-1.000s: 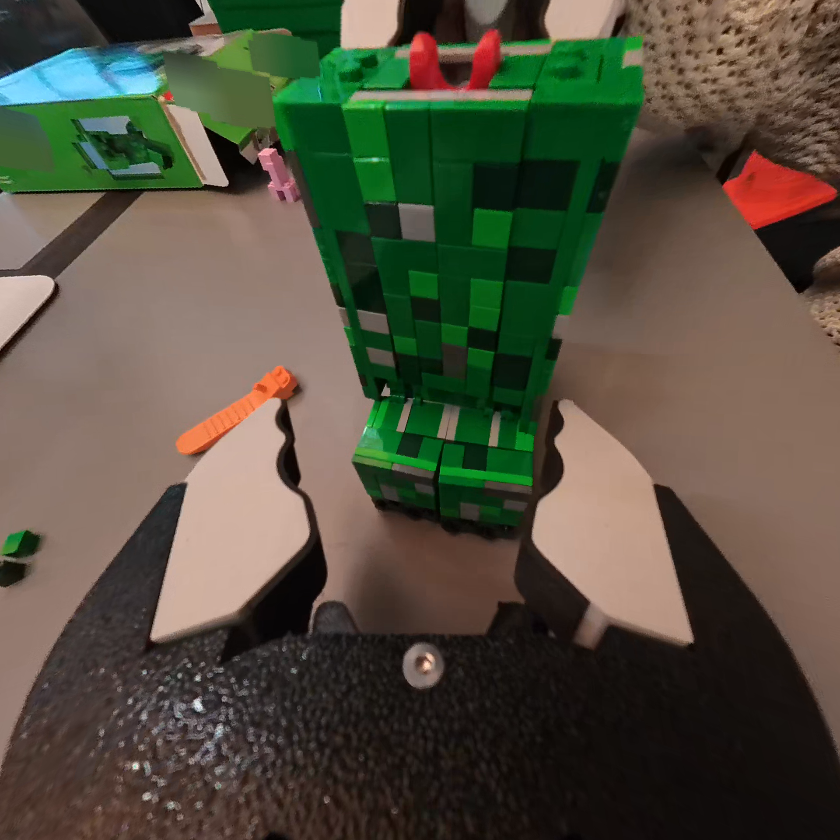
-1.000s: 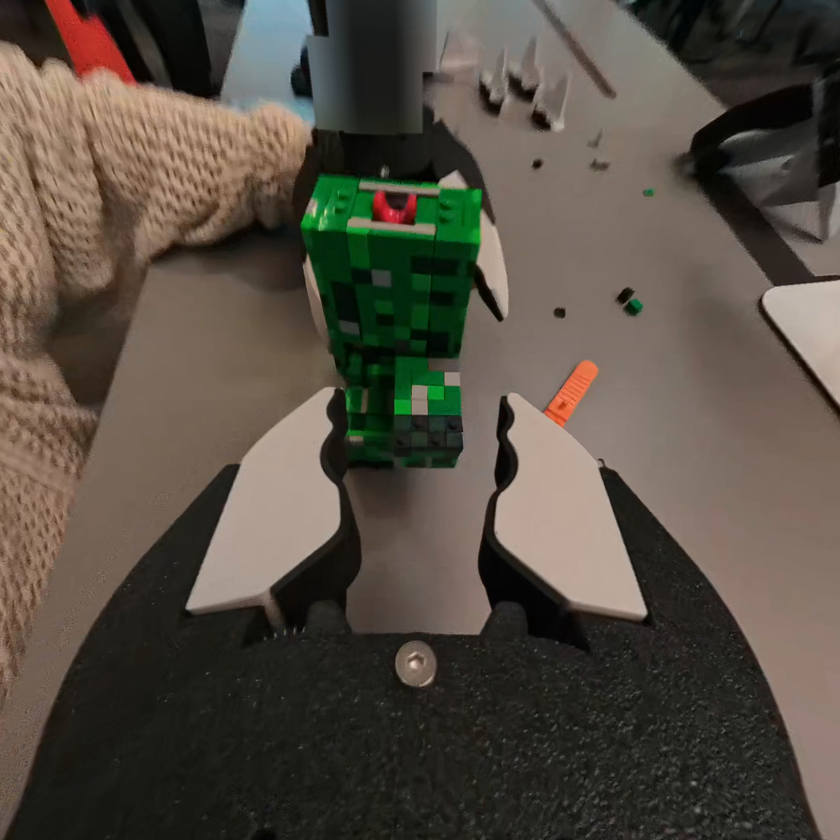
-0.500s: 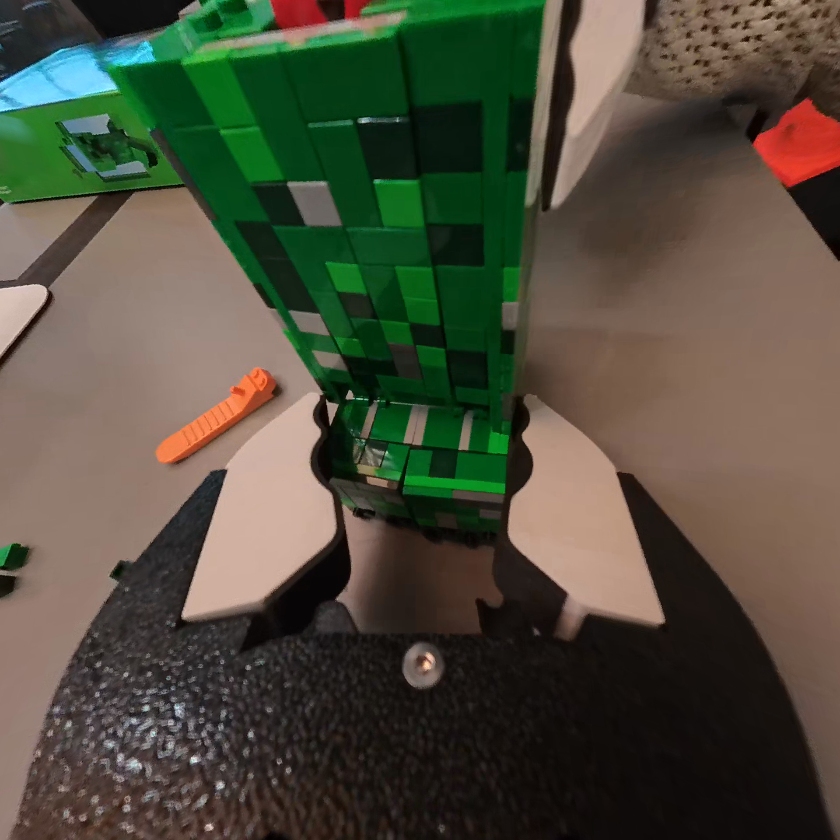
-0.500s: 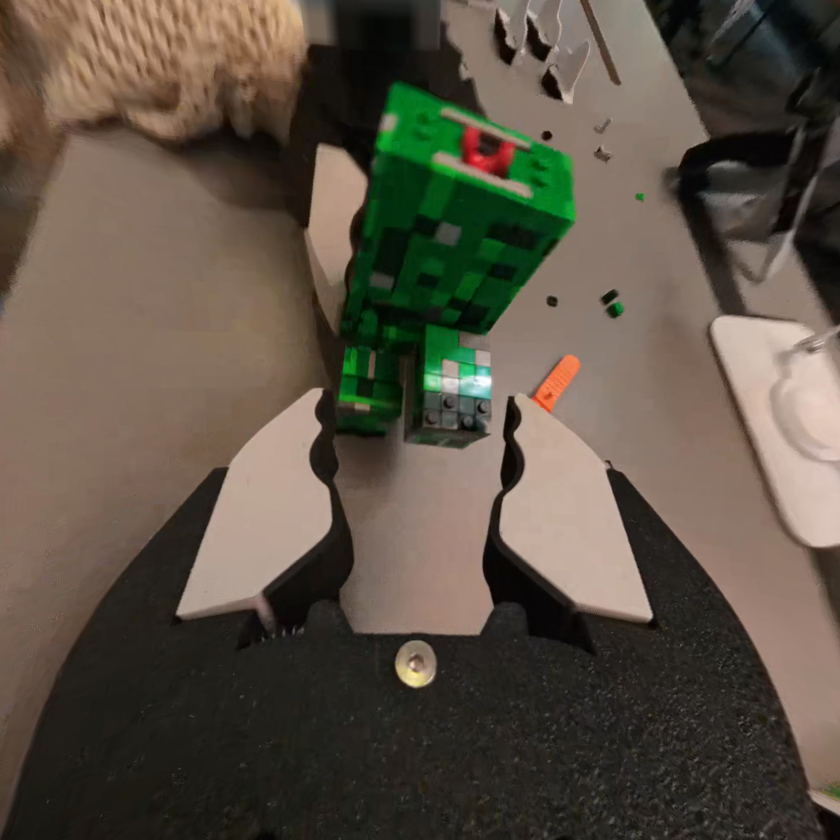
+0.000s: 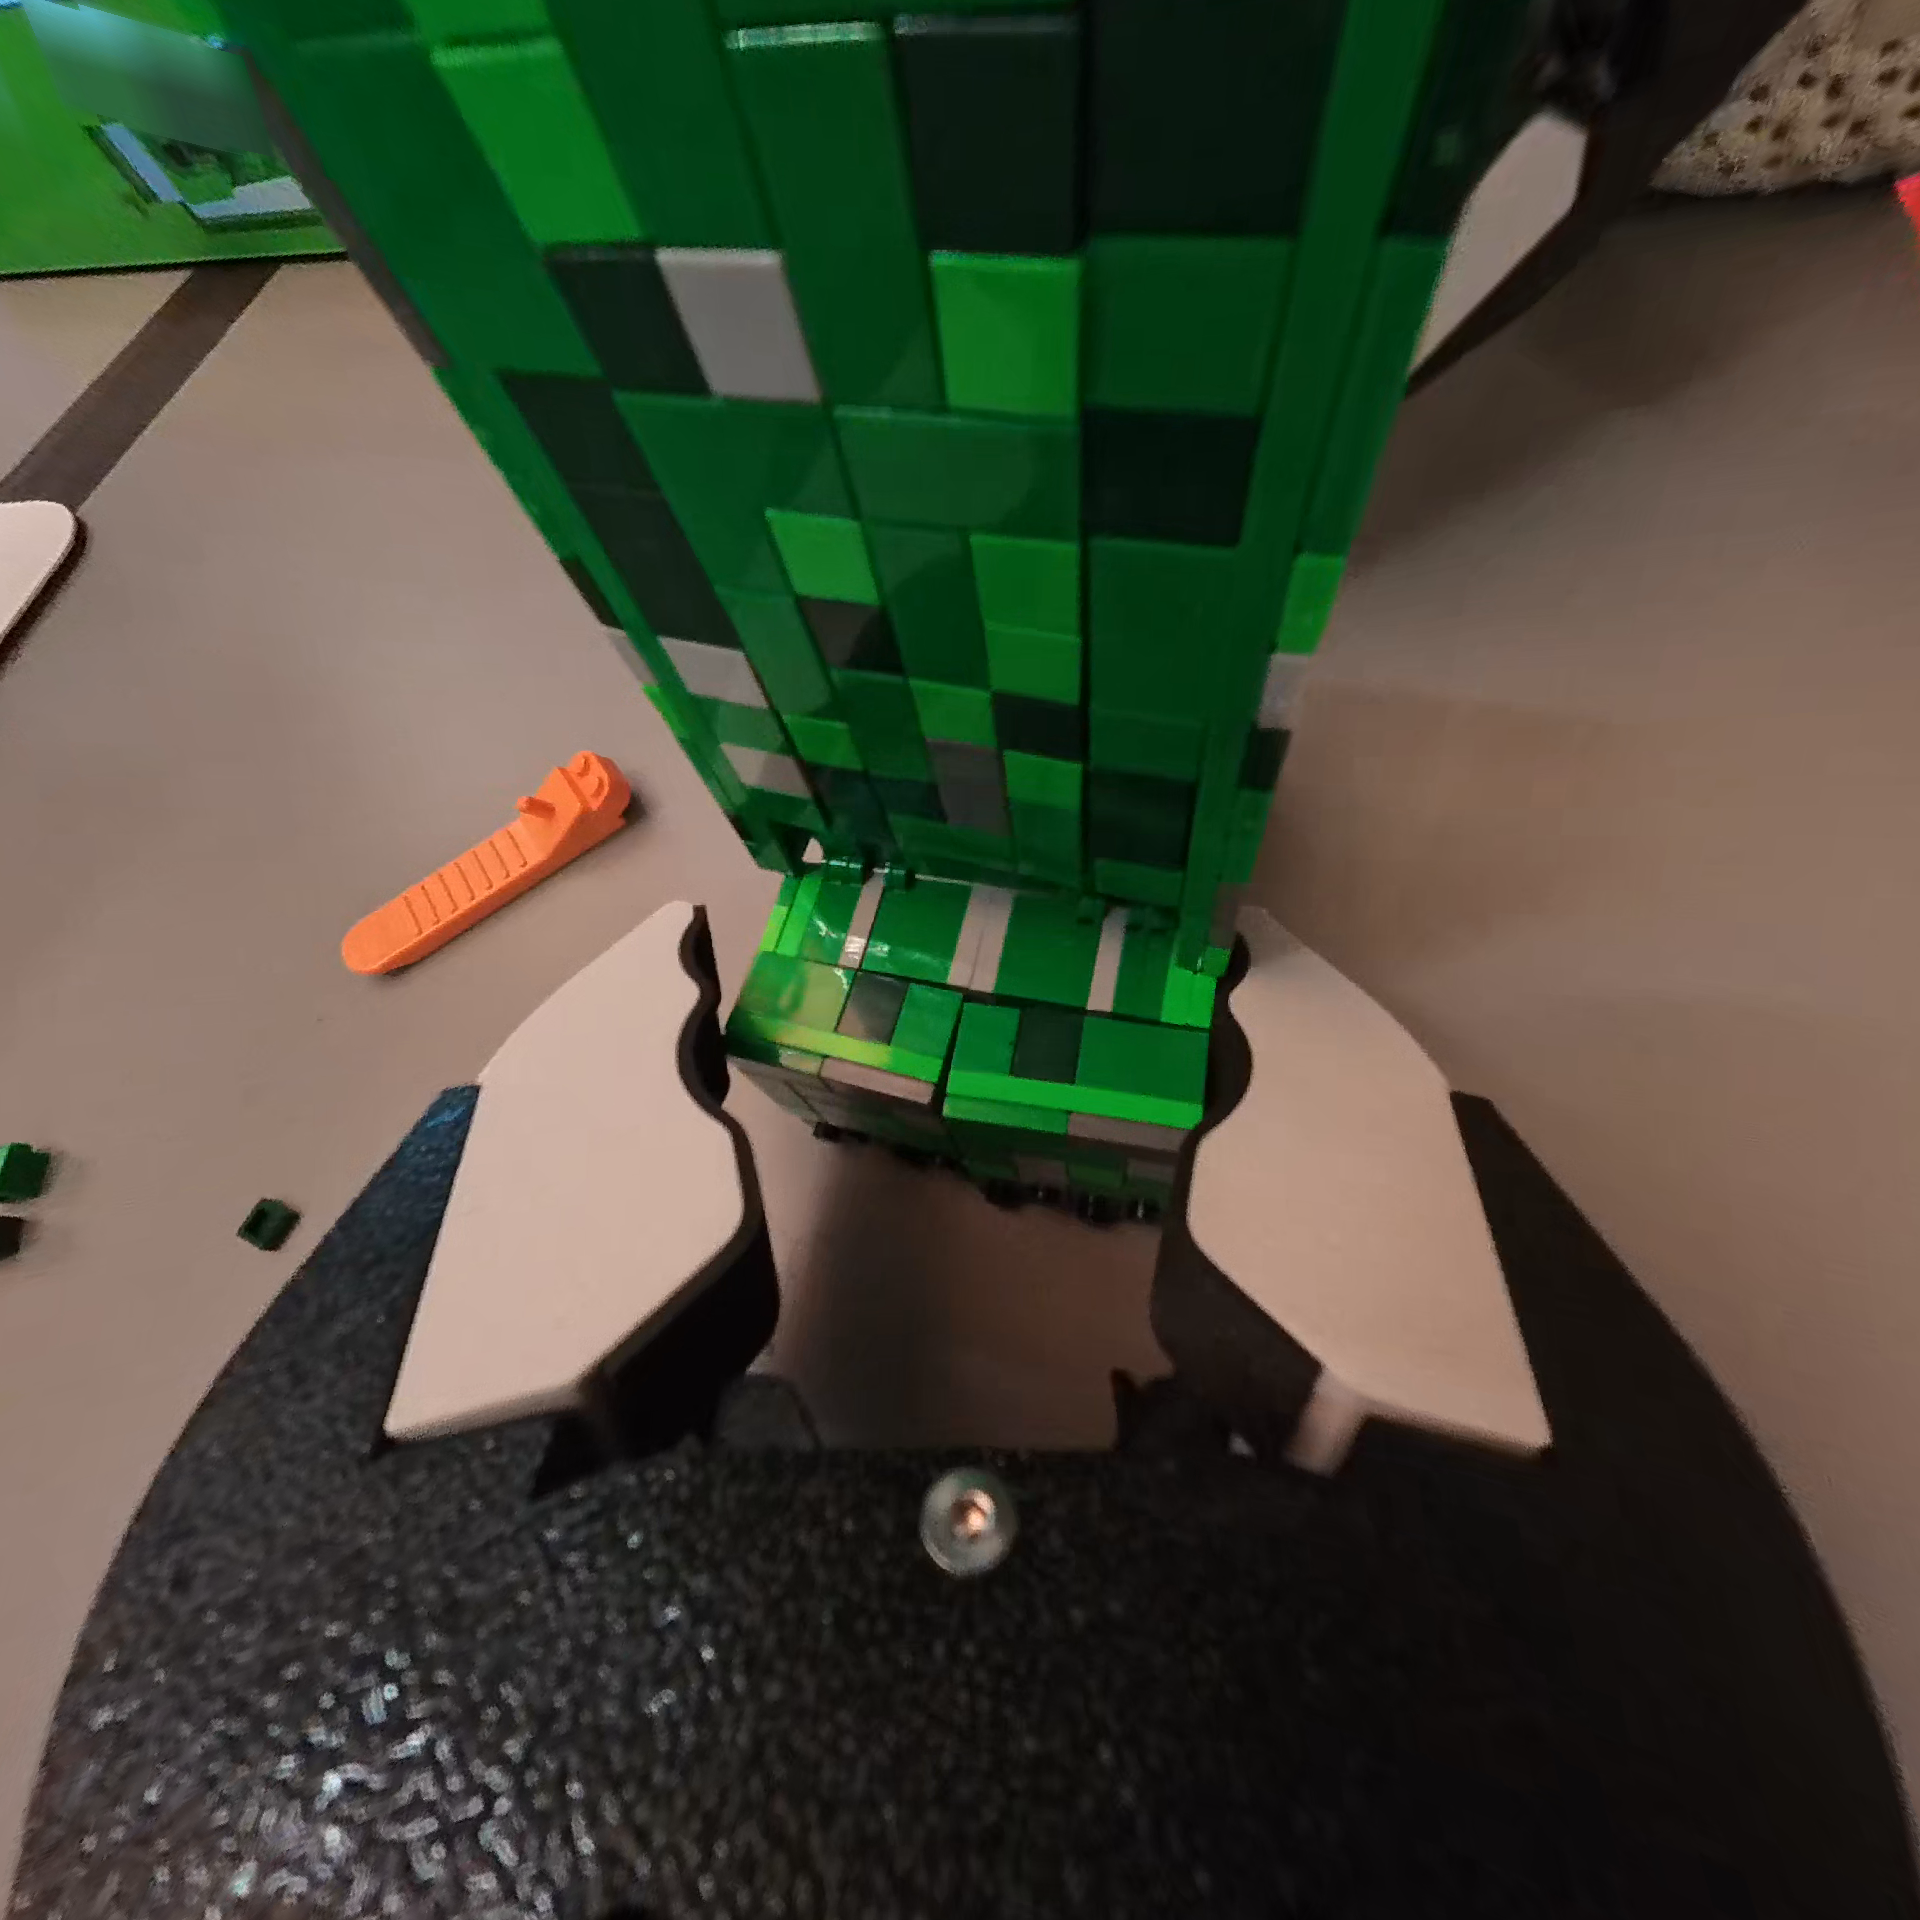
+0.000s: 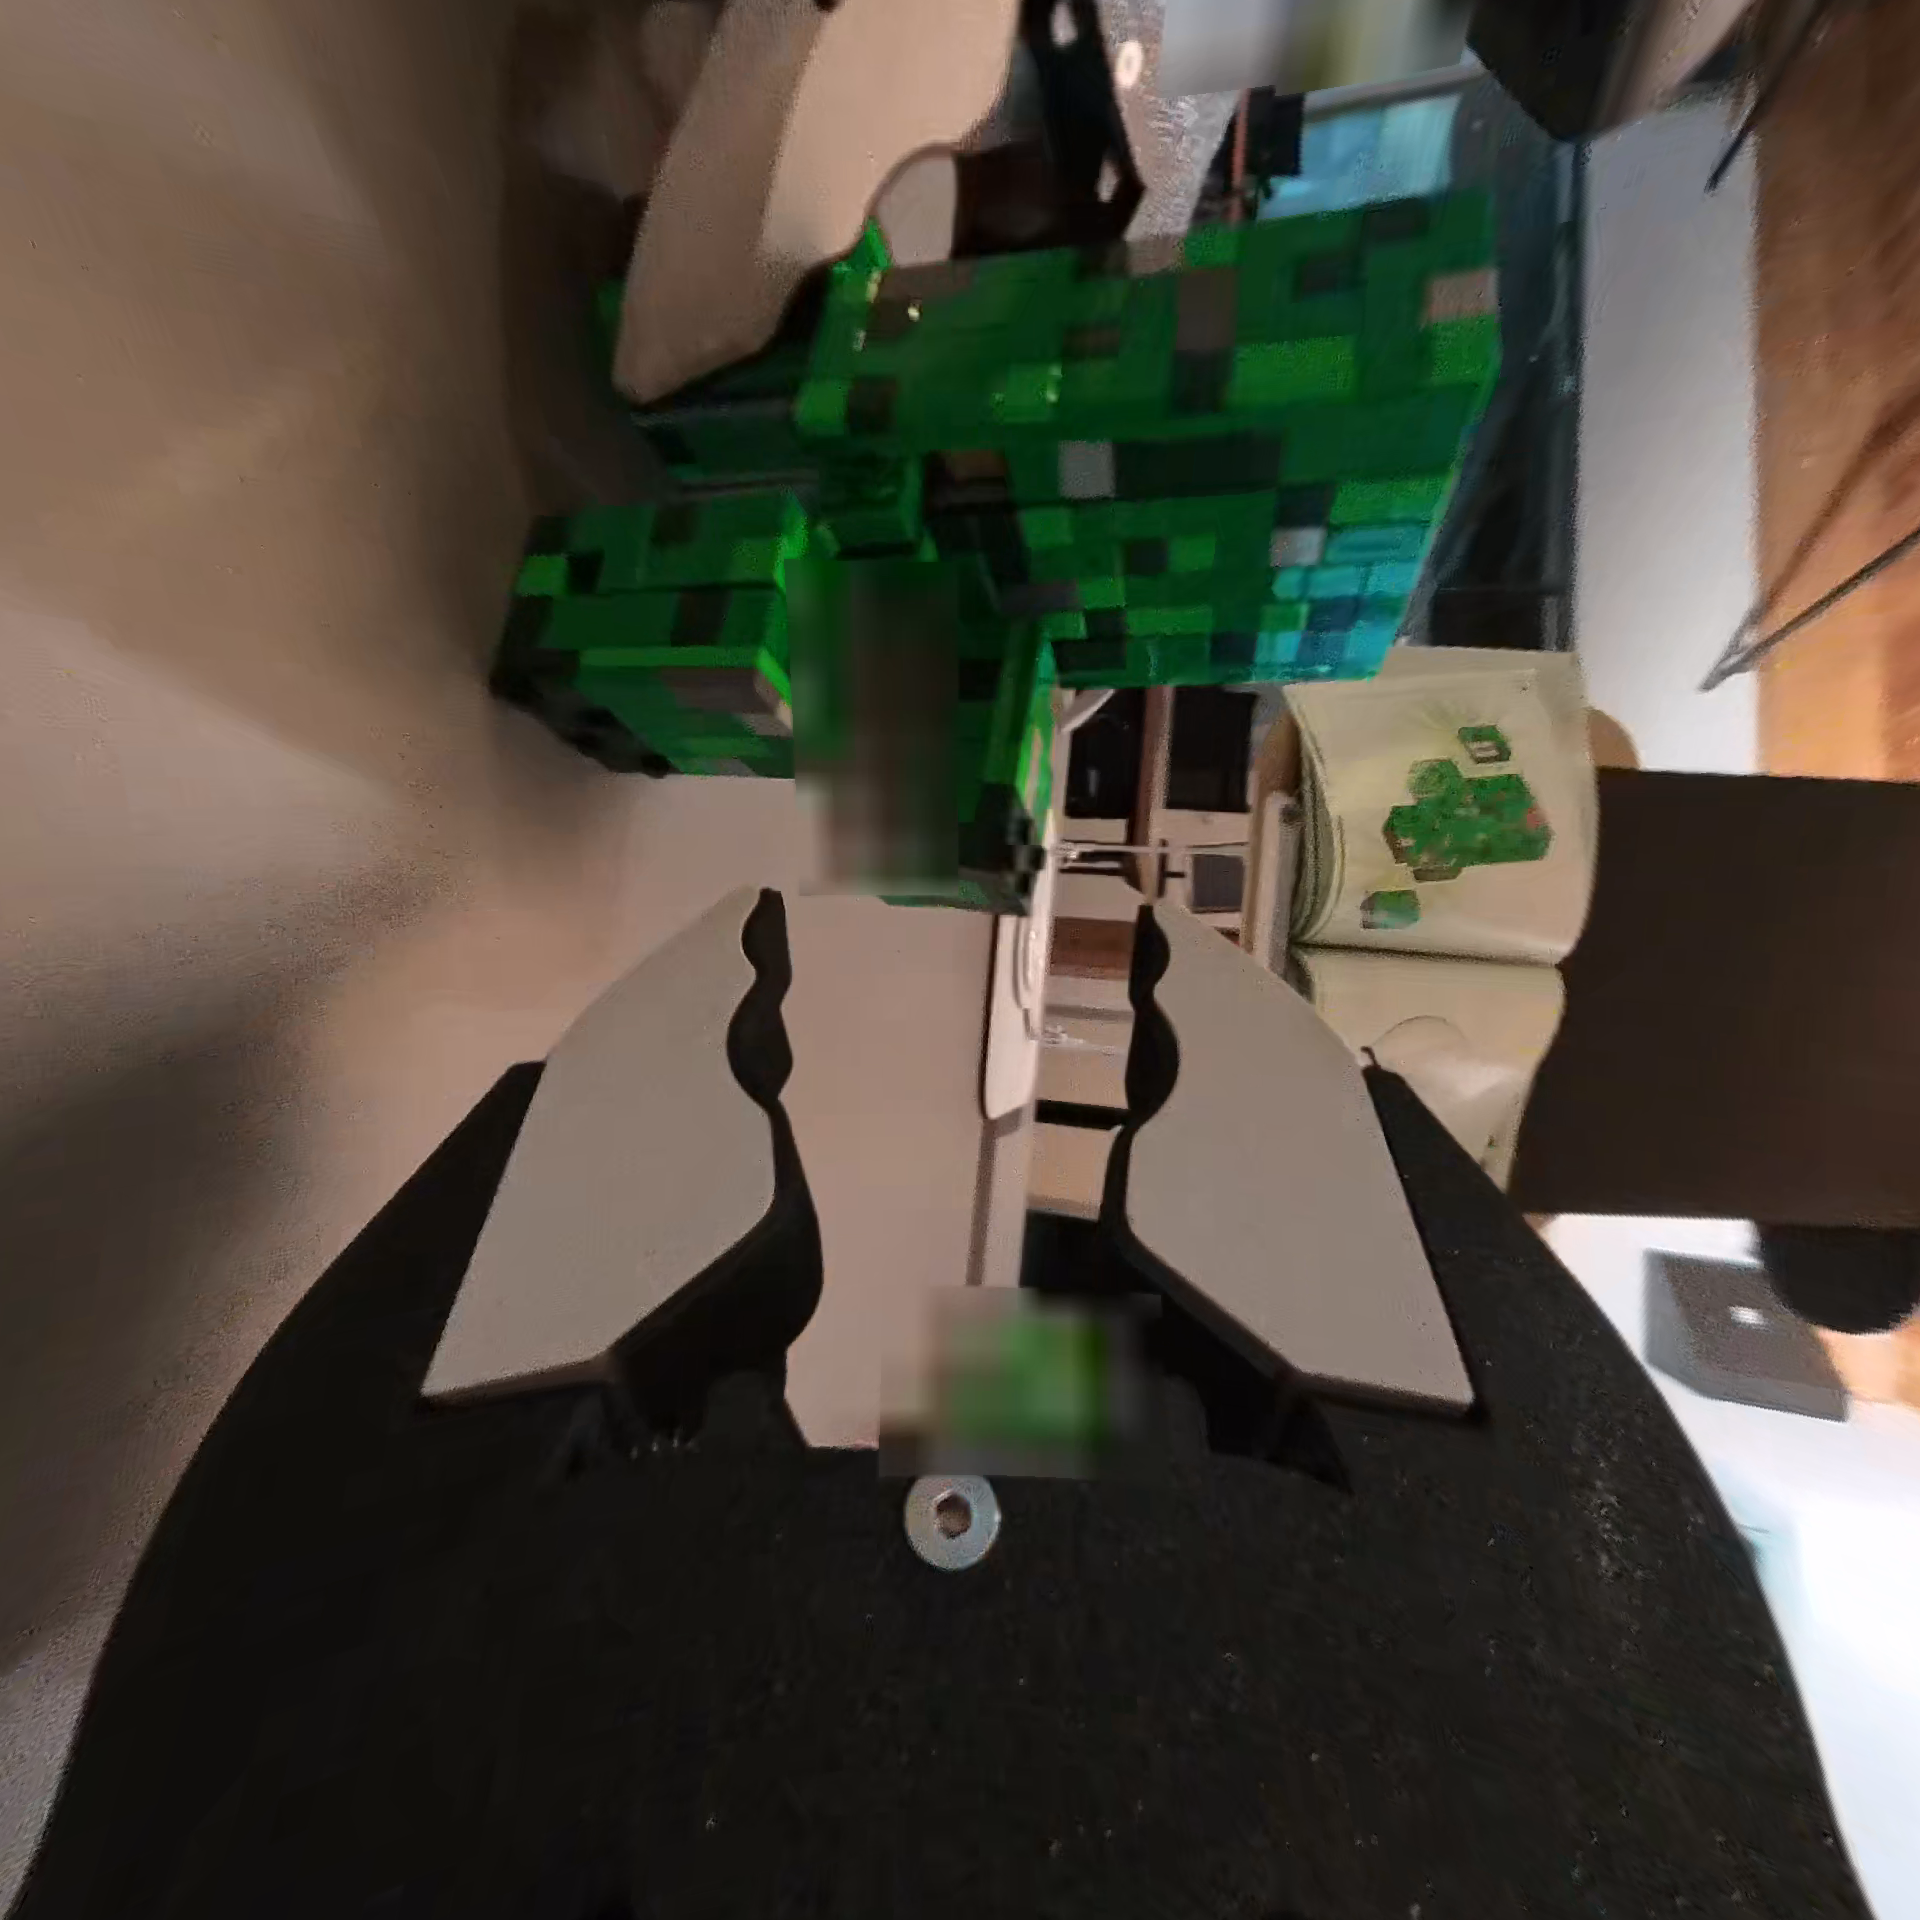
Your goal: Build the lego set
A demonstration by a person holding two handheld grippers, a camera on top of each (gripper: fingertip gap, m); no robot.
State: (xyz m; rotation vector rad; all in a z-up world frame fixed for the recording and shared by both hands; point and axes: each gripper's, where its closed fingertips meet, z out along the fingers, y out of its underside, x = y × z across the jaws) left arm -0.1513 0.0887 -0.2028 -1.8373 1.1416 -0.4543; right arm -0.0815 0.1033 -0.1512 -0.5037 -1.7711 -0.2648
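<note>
Left hand-held gripper (image 5: 971,997) clamped on feet of green lego figure (image 5: 935,499); fingers (image 5: 603,1143) pressed against both sides of foot blocks; figure stands over grey-brown bench (image 5: 1558,831); orange brick separator (image 5: 488,864) lies on bench to left; small dark green pieces (image 5: 268,1222) near left edge; green box (image 5: 156,187) at far left; right hand-held gripper (image 6: 951,935) empty, jaws parted, near figure (image 6: 1091,468) but apart; right view rolled sideways, blurred; open instruction booklet (image 6: 1444,821) beyond bench edge.
</note>
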